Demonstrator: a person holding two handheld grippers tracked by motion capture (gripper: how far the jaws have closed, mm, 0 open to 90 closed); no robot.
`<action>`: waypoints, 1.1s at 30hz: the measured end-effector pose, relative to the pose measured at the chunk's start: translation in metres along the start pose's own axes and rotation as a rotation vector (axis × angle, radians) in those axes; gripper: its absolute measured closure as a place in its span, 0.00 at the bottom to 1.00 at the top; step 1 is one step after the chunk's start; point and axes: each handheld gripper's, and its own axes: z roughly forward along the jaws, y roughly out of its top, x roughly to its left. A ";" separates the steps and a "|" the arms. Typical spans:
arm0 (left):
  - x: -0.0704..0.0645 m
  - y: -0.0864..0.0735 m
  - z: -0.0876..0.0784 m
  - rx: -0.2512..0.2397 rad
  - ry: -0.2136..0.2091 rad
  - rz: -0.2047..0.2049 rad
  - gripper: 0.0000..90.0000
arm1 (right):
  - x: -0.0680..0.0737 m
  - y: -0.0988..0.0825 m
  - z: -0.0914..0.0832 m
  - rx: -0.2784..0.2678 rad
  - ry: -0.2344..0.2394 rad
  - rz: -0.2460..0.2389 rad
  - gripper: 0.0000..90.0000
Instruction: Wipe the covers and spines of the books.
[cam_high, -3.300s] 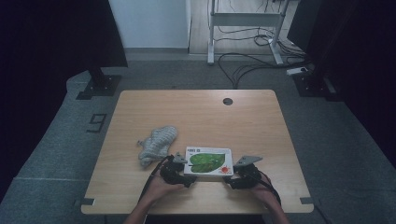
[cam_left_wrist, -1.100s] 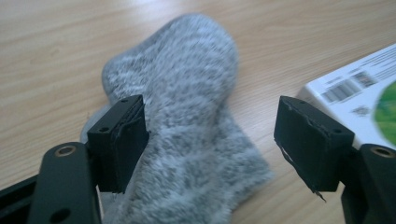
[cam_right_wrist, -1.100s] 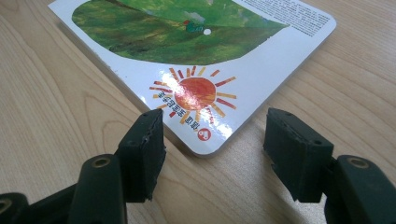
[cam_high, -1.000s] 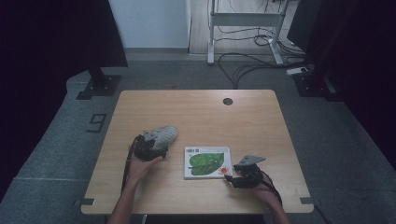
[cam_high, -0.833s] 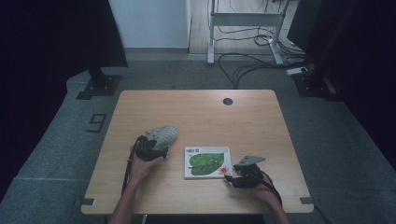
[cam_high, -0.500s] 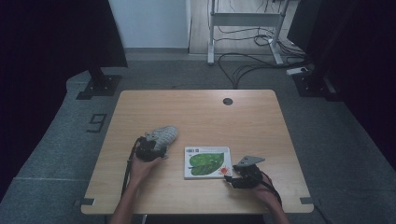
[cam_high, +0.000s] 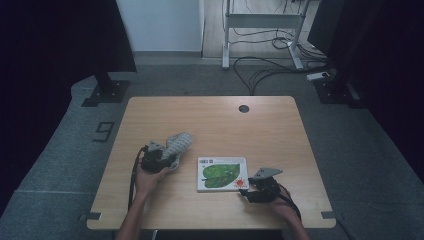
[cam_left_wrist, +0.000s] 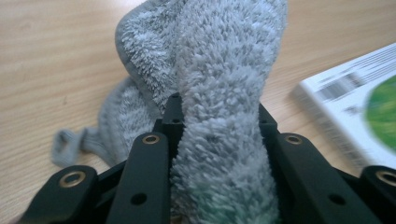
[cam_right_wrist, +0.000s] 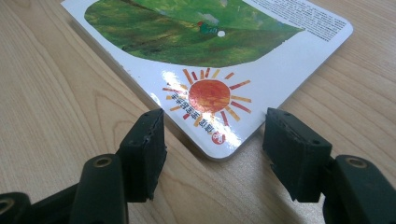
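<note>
Your right tool (cam_high: 248, 191) sits nearest you on the worktop (cam_high: 280, 130), jaws parted astride the book's (cam_high: 221, 173) near corner — its cover shows a green leaf, a red sun and a barcode; the print is too small to read. Your left tool (cam_high: 159, 159) has just closed, pinching the grey towel (cam_left_wrist: 224, 93) left of the book.

Bare tabletop (cam_high: 225, 120) lies open toward twelve o'clock; a grey towel (cam_high: 177, 145) and picture book (cam_high: 221, 173) crowd the near edge.
</note>
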 end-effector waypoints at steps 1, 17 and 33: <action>-0.003 0.002 -0.004 -0.013 -0.009 0.007 0.76 | 0.000 0.000 0.000 0.000 -0.001 0.000 0.42; -0.086 0.024 -0.010 -0.046 -0.166 0.156 0.76 | 0.000 -0.001 0.001 -0.011 -0.003 0.005 0.42; -0.189 0.028 0.065 0.143 -0.188 0.364 0.75 | 0.001 -0.001 0.001 -0.012 -0.021 -0.003 0.41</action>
